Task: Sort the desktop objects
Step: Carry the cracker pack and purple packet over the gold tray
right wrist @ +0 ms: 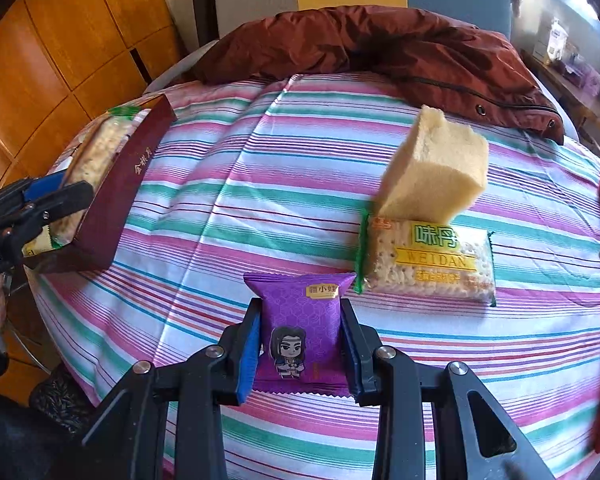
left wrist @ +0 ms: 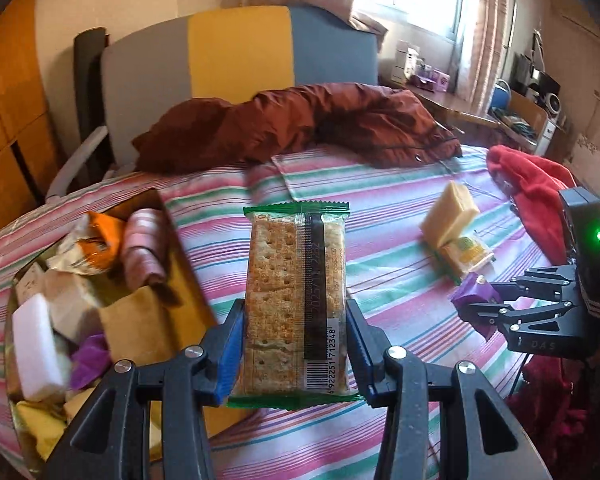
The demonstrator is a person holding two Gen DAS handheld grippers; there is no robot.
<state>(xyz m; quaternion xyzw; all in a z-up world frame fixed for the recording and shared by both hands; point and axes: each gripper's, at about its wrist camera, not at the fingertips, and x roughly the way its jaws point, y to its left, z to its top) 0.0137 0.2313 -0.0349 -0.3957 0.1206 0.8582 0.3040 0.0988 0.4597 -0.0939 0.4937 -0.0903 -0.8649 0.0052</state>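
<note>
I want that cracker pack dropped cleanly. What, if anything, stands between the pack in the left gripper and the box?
Nothing visible. The left gripper holds the cracker pack beside the open box; only snacks already inside lie below.

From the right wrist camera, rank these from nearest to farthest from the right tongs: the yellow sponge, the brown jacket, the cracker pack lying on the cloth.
1. Cracker pack, on the cloth just ahead and right of the right tongs.
2. Yellow sponge, resting on the pack's far edge.
3. Brown jacket, along the table's far side.
</note>
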